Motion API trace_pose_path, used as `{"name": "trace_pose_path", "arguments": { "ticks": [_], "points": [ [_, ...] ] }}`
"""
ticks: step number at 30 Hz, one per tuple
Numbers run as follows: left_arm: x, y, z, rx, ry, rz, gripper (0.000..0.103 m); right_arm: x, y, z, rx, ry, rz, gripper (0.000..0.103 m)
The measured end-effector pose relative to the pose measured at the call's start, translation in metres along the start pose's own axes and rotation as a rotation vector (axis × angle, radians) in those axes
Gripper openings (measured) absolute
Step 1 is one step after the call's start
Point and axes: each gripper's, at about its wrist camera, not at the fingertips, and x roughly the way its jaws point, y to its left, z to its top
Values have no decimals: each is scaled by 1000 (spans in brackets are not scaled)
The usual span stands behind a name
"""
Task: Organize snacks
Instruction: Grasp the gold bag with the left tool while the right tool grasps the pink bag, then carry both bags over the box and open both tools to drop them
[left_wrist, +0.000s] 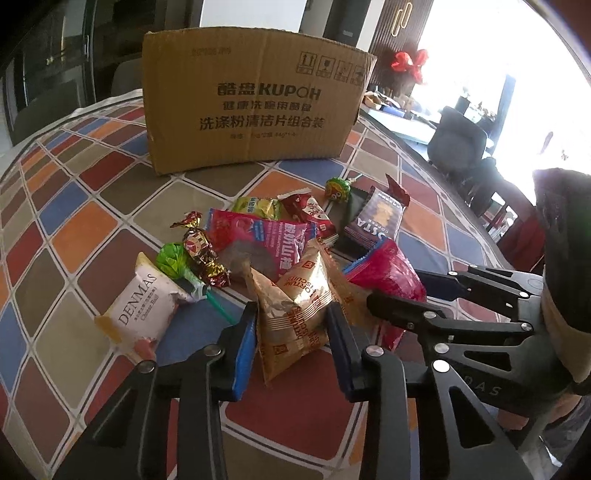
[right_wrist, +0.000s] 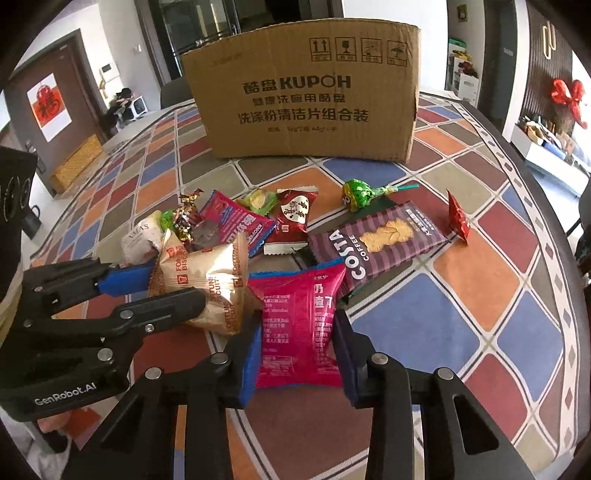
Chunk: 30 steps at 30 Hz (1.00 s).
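A pile of snack packets lies on the checked tablecloth in front of a cardboard box (left_wrist: 255, 107) (right_wrist: 314, 96). My left gripper (left_wrist: 291, 332) (right_wrist: 173, 291) is shut on a gold fortune biscuit packet (left_wrist: 299, 302) (right_wrist: 207, 280). My right gripper (right_wrist: 297, 350) (left_wrist: 399, 291) is shut on a magenta packet (right_wrist: 297, 325) (left_wrist: 391, 280). Around them lie a white Denmas packet (left_wrist: 140, 310), a purple Costa packet (right_wrist: 376, 243) (left_wrist: 373, 221), a green lollipop (right_wrist: 360, 194) (left_wrist: 338, 188) and several other sweets.
The tablecloth (right_wrist: 461, 288) has coloured squares and covers a dark-edged table. A small red sachet (right_wrist: 458, 218) lies right of the Costa packet. Chairs (left_wrist: 458, 136) and room furniture stand beyond the table's right side.
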Motion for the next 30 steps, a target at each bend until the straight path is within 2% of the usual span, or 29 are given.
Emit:
{"name": "trace_pose_path", "arguments": {
  "ticks": [9, 10, 11, 12, 22, 30],
  "points": [
    [-25, -4, -1, -9, -53, 16, 35, -20, 6, 0, 10, -48, 10, 37],
    [-31, -5, 0, -9, -67, 23, 34, -23, 7, 1, 9, -56, 8, 37],
    [-34, -6, 1, -7, -76, 29, 27, -26, 7, 2, 8, -64, 7, 37],
    [-37, -6, 2, -5, -83, 37, 26, -30, 7, 3, 7, -75, 5, 37],
    [-57, -7, 16, -13, -156, 51, 25, -54, 13, 19, 3, -157, 11, 37],
    [-74, -5, 41, -15, -223, 65, 25, -67, 15, 41, 12, -215, 21, 37]
  ]
}}
